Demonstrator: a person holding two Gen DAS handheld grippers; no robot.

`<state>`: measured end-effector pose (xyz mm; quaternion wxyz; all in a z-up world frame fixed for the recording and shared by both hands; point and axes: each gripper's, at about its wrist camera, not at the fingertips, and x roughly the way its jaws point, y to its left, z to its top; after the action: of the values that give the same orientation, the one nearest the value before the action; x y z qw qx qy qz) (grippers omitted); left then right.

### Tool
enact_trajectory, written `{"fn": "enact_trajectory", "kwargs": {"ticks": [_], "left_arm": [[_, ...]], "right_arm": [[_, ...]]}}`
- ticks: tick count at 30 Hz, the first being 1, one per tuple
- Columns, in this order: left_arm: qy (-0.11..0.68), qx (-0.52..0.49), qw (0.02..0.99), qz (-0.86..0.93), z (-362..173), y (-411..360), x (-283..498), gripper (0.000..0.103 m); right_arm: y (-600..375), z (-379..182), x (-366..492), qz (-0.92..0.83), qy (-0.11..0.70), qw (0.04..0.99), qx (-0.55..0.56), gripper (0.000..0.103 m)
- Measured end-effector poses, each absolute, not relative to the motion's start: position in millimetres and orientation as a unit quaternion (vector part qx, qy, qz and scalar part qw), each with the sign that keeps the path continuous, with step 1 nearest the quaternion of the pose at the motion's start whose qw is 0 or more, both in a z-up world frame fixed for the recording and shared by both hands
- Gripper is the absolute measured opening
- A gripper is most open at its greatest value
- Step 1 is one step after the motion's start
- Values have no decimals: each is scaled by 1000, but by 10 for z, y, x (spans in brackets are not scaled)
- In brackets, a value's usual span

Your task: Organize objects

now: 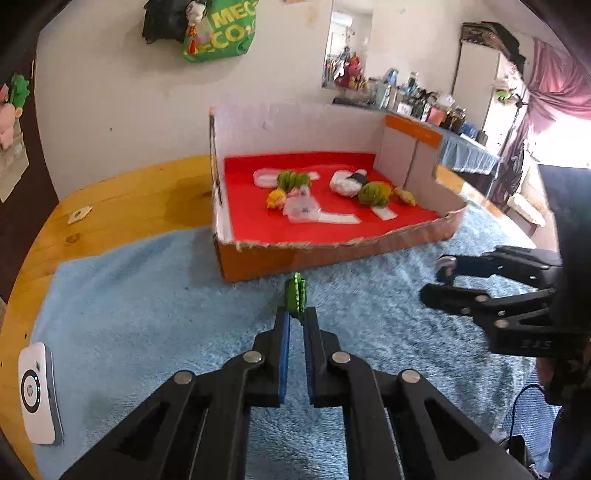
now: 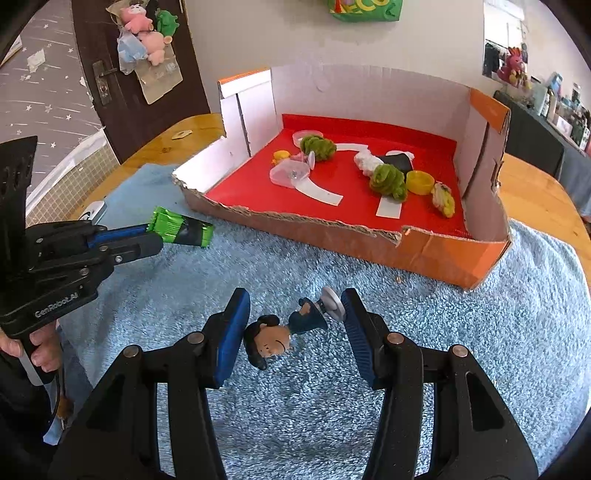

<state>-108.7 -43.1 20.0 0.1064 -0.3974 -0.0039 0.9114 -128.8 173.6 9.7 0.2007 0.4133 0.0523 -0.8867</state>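
We see a pale plastered wall (image 1: 122,110) behind a round wooden table (image 1: 122,199), whose top is largely covered by a shaggy blue towel (image 1: 155,314). A green shopping bag (image 1: 221,33) hangs high on that wall. At the left of the right wrist view stands a dark brown door (image 2: 147,110) with a metal handle, soft toys (image 2: 147,40) hanging on it. Along the far right we find a long counter (image 1: 469,151) draped in blue cloth, crowded with bottles. A pink curtain (image 1: 554,88) frames a window (image 1: 569,144) blazing with daylight.
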Motion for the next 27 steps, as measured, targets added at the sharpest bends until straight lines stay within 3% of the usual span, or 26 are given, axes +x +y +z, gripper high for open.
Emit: {"fn": "enact_trajectory", "kwargs": {"ticks": [6,7,8,10,11,17,21,25,27], "left_arm": [[-25,-420,109,900,69,-467,-1144,9],[-26,-422,111,899,64,-464,-1153,19],[-27,-423,111,899,64,-461,-1162,36],[-18,-416,102,904,86,-439,-1169,52],[-13,-413,100,905,99,-426,-1172,54],[4,-425,99,900,57,-358,-1295,54],[-9,-436,101,894,9,-437,-1394,54],[-6,-443,99,891,-30,-470,-1404,43],[-14,-443,94,891,-24,-510,-1430,28]], "right_arm": [[1721,80,-1290,-885,54,202,416,50],[1722,68,-1294,-884,55,201,418,50],[1717,53,-1300,-883,59,198,421,50],[1711,16,-1310,-883,72,186,424,50],[1714,-4,-1317,-882,75,184,427,50],[1743,-99,-1369,-878,78,173,439,52],[1749,-116,-1383,-877,83,175,441,60],[1725,-128,-1386,-877,92,175,439,60],[1723,-125,-1388,-878,92,174,437,60]]}}
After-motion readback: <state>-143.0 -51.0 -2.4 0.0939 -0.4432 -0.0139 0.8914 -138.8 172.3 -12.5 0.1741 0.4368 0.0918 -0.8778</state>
